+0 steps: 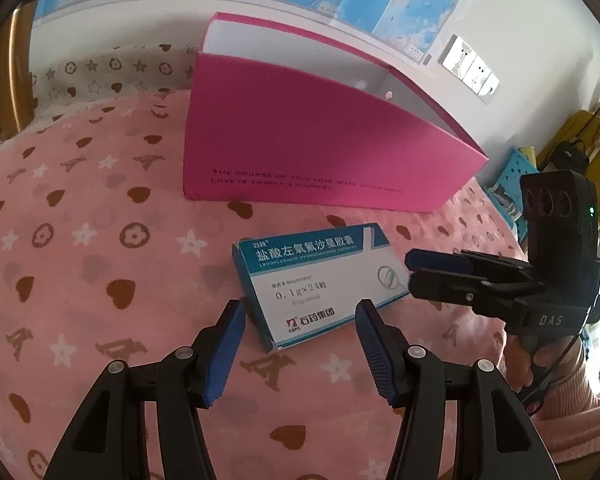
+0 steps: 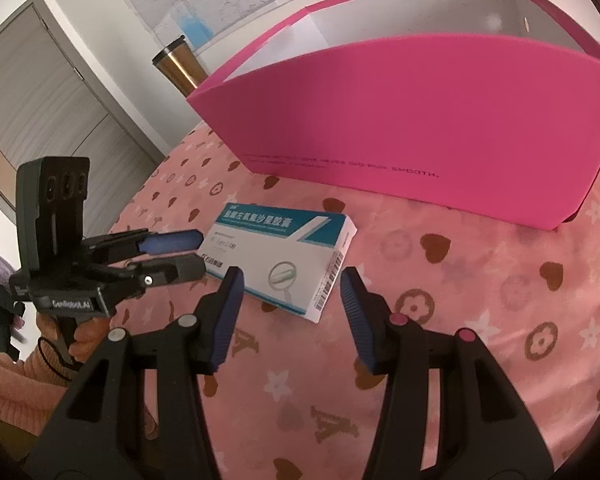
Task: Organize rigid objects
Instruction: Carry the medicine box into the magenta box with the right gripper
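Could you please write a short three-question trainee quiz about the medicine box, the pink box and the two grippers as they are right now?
1. True or false: the medicine box lies inside the pink box.
2. Is either the left gripper or the right gripper closed on anything?
3. What covers the surface under the boxes?

Key:
1. False; it lies flat on the blanket, in front of the pink box.
2. No, both are open and empty.
3. A pink patterned blanket.
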`<state>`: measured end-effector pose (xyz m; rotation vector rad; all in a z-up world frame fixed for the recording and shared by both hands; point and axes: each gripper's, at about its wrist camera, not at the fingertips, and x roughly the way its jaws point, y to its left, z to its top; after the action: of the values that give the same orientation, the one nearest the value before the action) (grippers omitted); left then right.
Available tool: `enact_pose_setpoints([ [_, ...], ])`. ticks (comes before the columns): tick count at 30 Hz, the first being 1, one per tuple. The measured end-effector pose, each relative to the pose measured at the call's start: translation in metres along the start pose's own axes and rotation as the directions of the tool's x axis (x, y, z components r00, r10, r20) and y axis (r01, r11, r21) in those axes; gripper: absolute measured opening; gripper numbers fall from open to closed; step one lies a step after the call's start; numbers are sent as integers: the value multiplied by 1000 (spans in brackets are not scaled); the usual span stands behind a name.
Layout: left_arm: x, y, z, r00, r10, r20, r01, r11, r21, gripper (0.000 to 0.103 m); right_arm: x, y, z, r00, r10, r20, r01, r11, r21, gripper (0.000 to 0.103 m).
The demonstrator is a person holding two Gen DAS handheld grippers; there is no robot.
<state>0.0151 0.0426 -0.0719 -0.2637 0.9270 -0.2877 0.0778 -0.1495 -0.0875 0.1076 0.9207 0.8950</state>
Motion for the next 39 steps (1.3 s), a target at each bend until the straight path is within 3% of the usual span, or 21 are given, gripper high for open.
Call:
enact_pose_setpoints([
  [9,5,-2,0,1000,16,-18,-17,1000,-12,46,13,-2,7,1000,5,-3,-5,1000,26,52],
  [15,3,-2,-1,1000,14,-16,-14,1000,-14,46,15,-3,8,1000,-5,-11,5,999,35,46],
  [39,-28,-21,7,997,26,69,-28,999,35,46,-9,15,10,999,-12,47,13,1000,-24,46],
])
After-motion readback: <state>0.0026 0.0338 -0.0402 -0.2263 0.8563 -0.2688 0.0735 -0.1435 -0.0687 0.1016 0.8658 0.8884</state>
